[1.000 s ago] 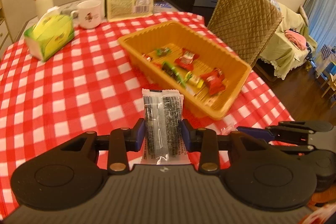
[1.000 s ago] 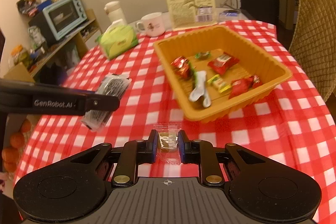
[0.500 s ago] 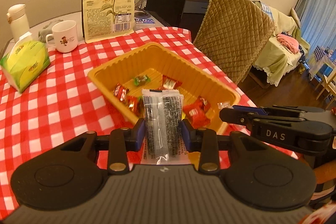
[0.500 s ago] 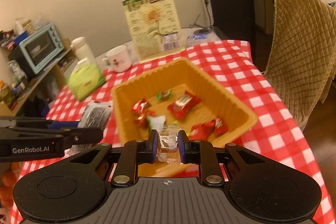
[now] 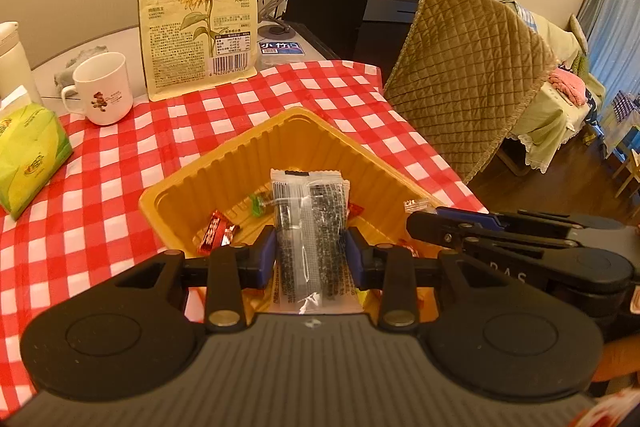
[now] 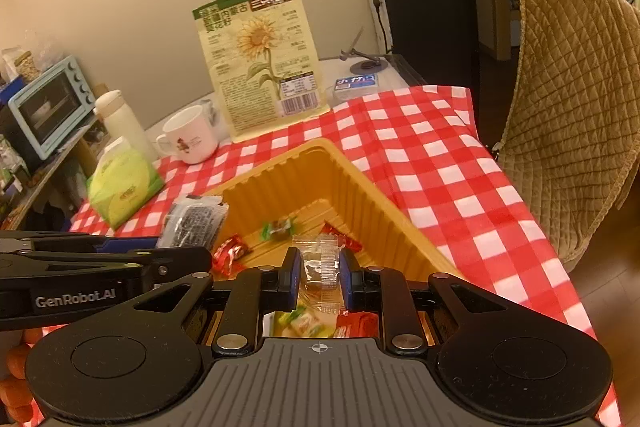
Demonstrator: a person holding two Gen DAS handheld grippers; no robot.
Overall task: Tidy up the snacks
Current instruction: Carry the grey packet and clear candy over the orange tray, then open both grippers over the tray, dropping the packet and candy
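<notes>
1. Checked tablecloth (image 5: pixel 100 187) carries an orange tray (image 5: pixel 304 147) near its right edge.
2. Left gripper (image 5: pixel 311 259) clamps a dark packet (image 5: pixel 310 227) over the tray.
3. Right gripper (image 6: pixel 320 277) pinches a clear candy (image 6: pixel 320 263) above the tray's sweets (image 6: pixel 228 253).

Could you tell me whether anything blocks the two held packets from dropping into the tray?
Nothing visible does. The dark packet and clear candy are both held over the open orange tray, with only loose snacks on its floor.
</notes>
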